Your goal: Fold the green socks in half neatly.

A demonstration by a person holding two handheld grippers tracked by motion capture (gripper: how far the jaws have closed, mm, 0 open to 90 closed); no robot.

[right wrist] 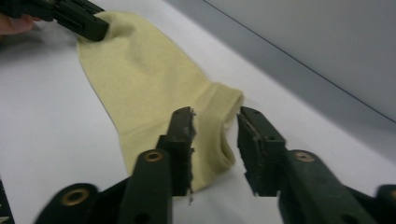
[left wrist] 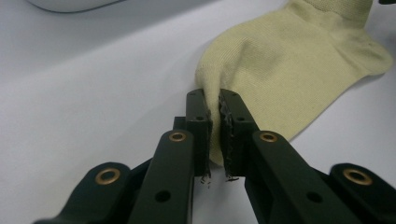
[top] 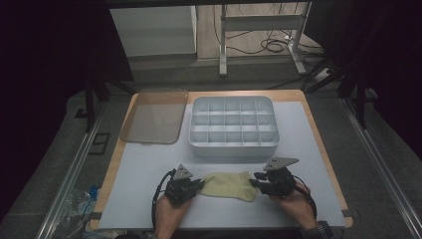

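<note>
A pale yellow sock (top: pixel 229 185) lies flat on the white table top near the front edge, between my two grippers. In the left gripper view, my left gripper (left wrist: pixel 215 112) is shut on the toe end of the sock (left wrist: pixel 289 65), with the fabric pinched between its pads. It is at the sock's left end (top: pixel 200 185) in the high view. My right gripper (right wrist: pixel 215 123) stands open at the cuff of the sock (right wrist: pixel 140 70). The cuff's edge lies between its jaws, and the pads do not press on it. The left gripper (right wrist: pixel 88 23) is also seen at the sock's far end.
A white divided organiser box (top: pixel 234 149) sits behind the sock at the table's middle. Its translucent lid (top: pixel 154 117) lies at the back left. Bare white table top (top: pixel 134 174) stretches to the left of my left hand.
</note>
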